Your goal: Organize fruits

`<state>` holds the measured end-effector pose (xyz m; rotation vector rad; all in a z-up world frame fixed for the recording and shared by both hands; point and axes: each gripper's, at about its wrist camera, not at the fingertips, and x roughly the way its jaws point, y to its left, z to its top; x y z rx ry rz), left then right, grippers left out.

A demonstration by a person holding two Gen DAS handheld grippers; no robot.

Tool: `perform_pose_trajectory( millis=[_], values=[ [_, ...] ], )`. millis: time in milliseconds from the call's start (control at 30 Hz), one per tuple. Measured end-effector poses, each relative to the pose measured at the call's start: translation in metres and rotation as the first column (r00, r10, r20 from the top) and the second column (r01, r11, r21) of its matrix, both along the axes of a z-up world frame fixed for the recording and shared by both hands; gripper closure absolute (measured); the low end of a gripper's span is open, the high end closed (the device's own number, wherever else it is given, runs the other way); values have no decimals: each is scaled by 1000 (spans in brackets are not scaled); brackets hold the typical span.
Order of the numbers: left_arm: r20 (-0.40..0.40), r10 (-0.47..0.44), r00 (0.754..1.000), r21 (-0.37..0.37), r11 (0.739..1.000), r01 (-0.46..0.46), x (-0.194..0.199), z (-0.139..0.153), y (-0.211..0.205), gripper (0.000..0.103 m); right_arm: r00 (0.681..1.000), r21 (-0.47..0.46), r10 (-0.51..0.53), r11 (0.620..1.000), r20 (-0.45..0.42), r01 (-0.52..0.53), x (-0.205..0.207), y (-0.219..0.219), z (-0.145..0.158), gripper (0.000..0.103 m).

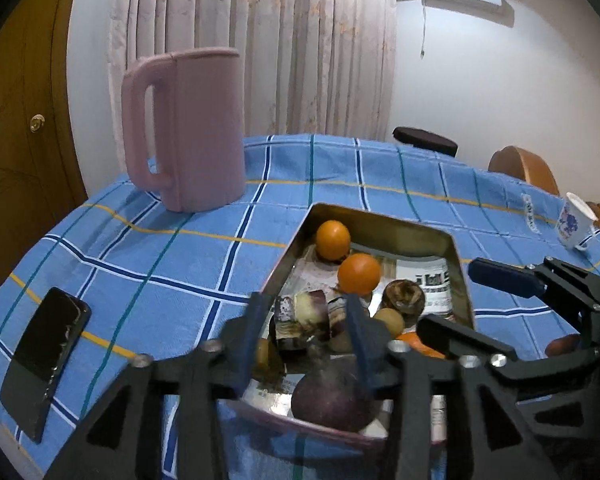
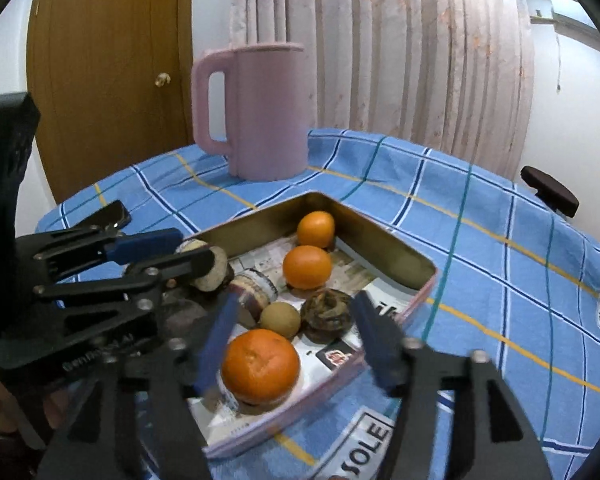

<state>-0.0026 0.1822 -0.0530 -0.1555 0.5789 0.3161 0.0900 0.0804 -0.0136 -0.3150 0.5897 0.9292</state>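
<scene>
Left wrist view: your left gripper (image 1: 306, 324) hangs low over the near left part of the tin (image 1: 458, 256), fingers spread, with a cut purple-and-white piece (image 1: 308, 312) lying between them and not pinched. Two oranges (image 1: 358, 274) sit toward the tin's far corner, a dark ridged fruit (image 1: 404, 296) to their right, a round purple fruit (image 1: 332, 400) at the near rim. Your right gripper (image 1: 460, 300) shows at the right, also spread. The fruit already lies in the tin, so the step looks like rearranging inside it. Next, I judge, you lower and close on the cut piece without nudging its neighbours. The paper lining carries print too blurred to read. A mug (image 1: 576, 220) with a blue pattern, a pink jug (image 1: 196, 128) and a phone (image 1: 44, 360) stand apart on the cloth (image 1: 140, 264).

Right wrist view: your right gripper (image 2: 296, 328) is spread wide over the tin's near end, holding nothing; a big orange (image 2: 260, 366) sits just below its tips, a small tan fruit (image 2: 280, 320) beyond. The cloth (image 2: 480, 240) reads "SOLE" near and "LOVE SOLE" at right. A red-and-black label on the lining is unreadable.
</scene>
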Motion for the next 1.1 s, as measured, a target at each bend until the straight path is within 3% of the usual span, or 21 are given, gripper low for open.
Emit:
perform_pose_trajectory(
  millis=[67,333,400,467,1100],
  values=[
    [31,14,999,13,1000,-15,-8,7,-2,34,1000,10,-14,1000,14,14,-3,-9,5,31],
    [83,-3,997,22,1000,1,-24,25,-15,34,997,69,-69,995,45,66,-13,-40,24,27],
    [88,6,996,27,1000,-8,-26,27,-17,34,994,92,-94,992,60,88,-16,-49,30,17],
    [93,14,996,24,1000,-16,-28,27,-18,34,990,114,-120,987,77,111,-19,-57,35,14],
    [78,0,997,46,999,-4,-29,27,-31,34,976,149,-185,975,115,167,-29,-84,48,4]
  ],
)
